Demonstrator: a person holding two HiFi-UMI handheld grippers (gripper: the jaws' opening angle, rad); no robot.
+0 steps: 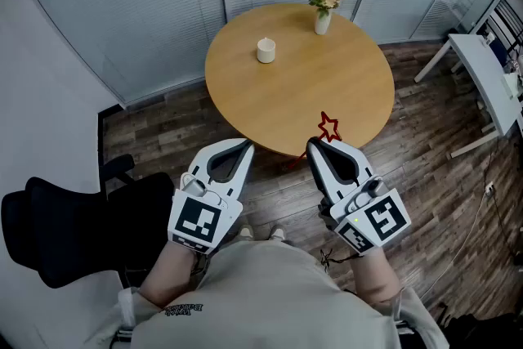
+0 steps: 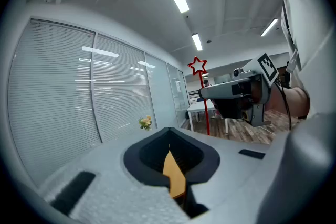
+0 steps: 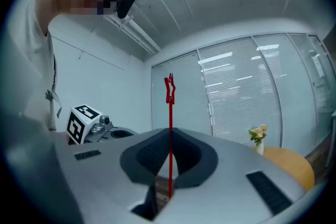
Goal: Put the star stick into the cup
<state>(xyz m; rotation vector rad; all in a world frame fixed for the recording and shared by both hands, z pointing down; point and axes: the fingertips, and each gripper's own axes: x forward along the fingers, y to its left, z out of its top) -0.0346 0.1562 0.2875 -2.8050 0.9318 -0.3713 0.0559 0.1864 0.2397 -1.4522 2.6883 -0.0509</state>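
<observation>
A red star stick [image 1: 328,127] stands upright in my right gripper [image 1: 314,145], which is shut on its thin shaft near the table's front edge. In the right gripper view the stick [image 3: 170,134] rises between the closed jaws of that gripper [image 3: 170,132], and its star is seen edge-on. The white cup [image 1: 265,51] stands on the round wooden table [image 1: 327,86], far left of centre and well beyond both grippers. My left gripper [image 1: 244,146] is shut and holds nothing. From the left gripper [image 2: 169,134] view, the star stick [image 2: 198,65] and right gripper [image 2: 236,94] appear to the right.
A small vase of flowers [image 1: 324,6] stands at the table's far edge. A black office chair [image 1: 73,229] is at the lower left and a white desk [image 1: 489,78] at the right. Glass walls with blinds lie behind the table.
</observation>
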